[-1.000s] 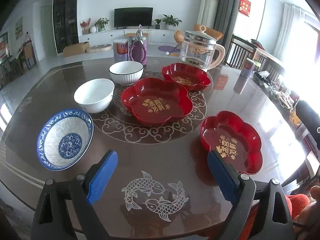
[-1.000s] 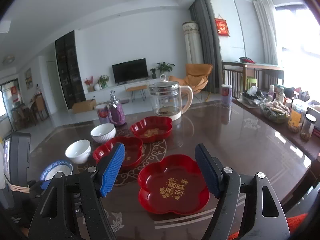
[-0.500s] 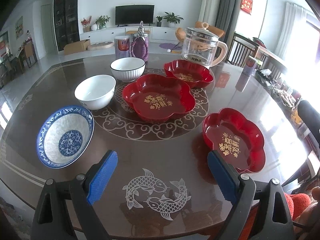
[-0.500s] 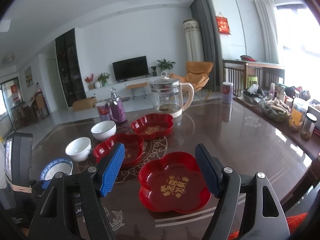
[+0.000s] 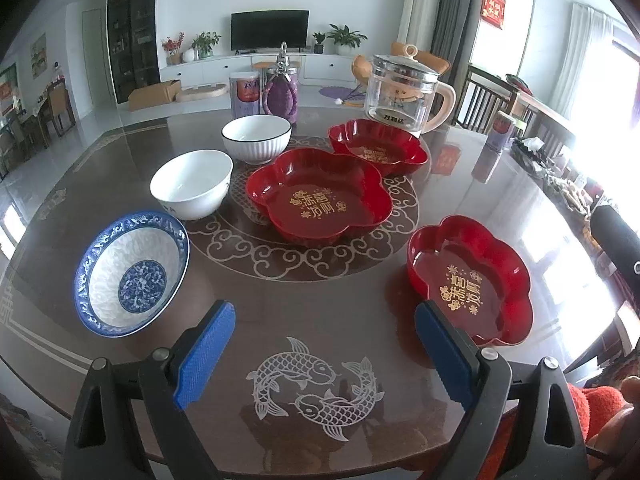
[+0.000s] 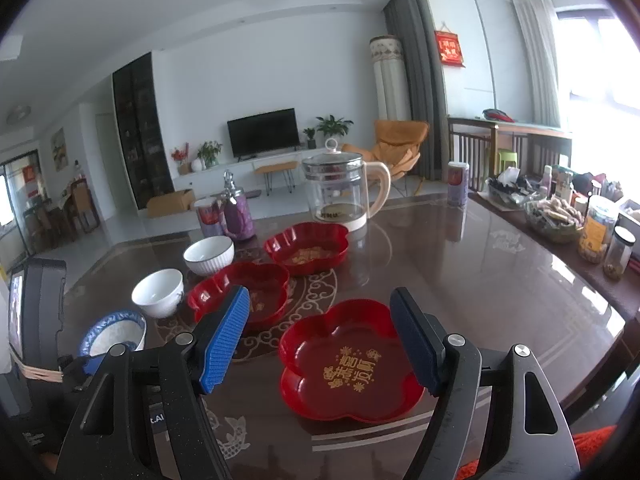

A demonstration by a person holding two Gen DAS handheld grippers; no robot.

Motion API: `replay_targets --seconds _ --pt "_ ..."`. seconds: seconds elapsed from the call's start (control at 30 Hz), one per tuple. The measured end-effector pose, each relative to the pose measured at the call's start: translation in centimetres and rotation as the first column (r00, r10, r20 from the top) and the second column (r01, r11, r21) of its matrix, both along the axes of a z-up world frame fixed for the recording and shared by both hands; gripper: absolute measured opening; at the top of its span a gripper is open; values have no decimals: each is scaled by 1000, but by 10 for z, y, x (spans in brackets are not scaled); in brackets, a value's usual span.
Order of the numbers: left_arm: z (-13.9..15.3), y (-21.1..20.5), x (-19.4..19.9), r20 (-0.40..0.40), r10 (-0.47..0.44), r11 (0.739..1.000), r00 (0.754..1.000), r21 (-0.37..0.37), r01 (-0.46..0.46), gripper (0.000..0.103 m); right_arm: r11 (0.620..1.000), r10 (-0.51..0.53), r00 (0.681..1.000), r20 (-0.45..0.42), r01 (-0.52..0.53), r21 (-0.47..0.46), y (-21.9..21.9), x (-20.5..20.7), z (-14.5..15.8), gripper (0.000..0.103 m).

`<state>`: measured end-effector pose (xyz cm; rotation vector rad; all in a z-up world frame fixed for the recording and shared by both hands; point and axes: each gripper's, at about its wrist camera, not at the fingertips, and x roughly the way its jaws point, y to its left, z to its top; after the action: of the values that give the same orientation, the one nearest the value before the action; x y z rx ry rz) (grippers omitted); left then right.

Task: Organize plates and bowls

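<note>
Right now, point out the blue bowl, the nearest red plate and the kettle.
blue bowl (image 5: 136,280), left wrist view, inner bottom.
nearest red plate (image 6: 352,364), right wrist view, floor by gold lettering.
kettle (image 5: 400,92), left wrist view, glass body.

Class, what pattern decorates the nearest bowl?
Blue-and-white floral pattern on the nearest bowl; clearest in the left wrist view.

Left gripper (image 5: 325,350): two black plastic clamp-style arms with triangular cut-outs, silver screws at the pivots behind the fingers, ribbed blue pads (image 5: 204,354) on the inner finger faces. Right gripper (image 6: 320,344): same build, black speckled arms, silver screws behind each finger, blue ribbed pads (image 6: 224,336), small white lettering on the body below the left-side finger. Orange-red fuzzy sleeve (image 5: 596,404) behind the right-side finger in both views.
</note>
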<state>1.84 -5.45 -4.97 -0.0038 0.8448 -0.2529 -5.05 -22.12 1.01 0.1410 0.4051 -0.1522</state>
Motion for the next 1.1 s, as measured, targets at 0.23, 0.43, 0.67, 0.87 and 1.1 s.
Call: replay_targets --seconds 0.23,0.43,0.67,0.87,1.1 --pt "10 9 4 38 23 1000 999 14 -23 91 1000 -20 1000 -17 21 11 -6 1 -6 76" --pt "8 30 20 42 85 996 995 33 -87 91 1000 -24 998 -51 24 19 -5 6 -12 76" --pt "-1 36 31 24 115 989 993 91 -116 91 1000 -2 997 -82 2 -3 2 11 -17 76" --pt "-8 36 39 15 114 984 993 134 -115 91 1000 14 993 -119 -16 -17 8 17 -24 76" --pt "-9 52 112 -235 -5 994 972 -110 -22 91 994 106 975 -194 -106 12 -6 55 -15 76"
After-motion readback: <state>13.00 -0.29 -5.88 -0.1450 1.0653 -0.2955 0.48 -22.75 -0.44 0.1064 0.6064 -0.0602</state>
